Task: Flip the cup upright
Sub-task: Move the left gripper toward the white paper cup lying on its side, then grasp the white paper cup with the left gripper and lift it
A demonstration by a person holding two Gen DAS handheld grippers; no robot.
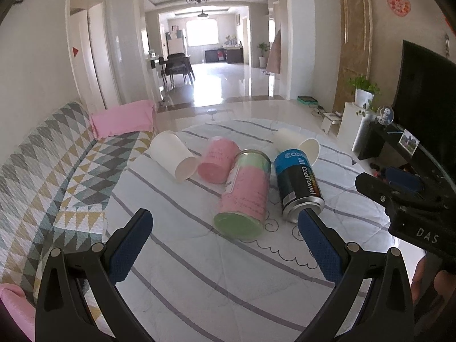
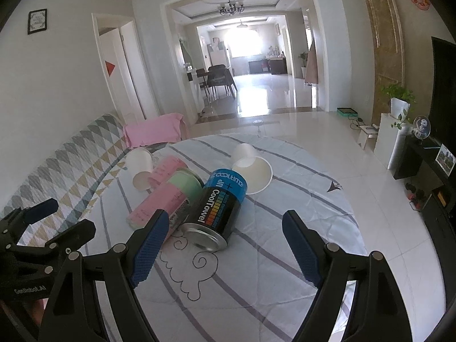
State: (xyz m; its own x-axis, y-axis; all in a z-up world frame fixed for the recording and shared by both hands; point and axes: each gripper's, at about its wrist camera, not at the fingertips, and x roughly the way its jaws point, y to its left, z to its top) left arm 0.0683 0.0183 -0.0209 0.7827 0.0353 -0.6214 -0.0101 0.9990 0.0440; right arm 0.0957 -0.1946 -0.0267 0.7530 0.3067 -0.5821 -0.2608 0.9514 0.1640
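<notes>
Several containers lie on their sides on a striped white cloth. A white paper cup lies at the left, and a second white paper cup at the back right, its mouth toward me. Between them lie a pink can, a pink-and-green can and a black-and-blue CoolTowel can. My left gripper is open and empty, just short of the cans. My right gripper is open and empty, with the CoolTowel can's near end between its fingers.
The table cloth covers a round table. A sofa with a triangle-patterned cover and a pink pillow stands at the left. A black TV stand and plant are at the right. The right gripper shows in the left wrist view.
</notes>
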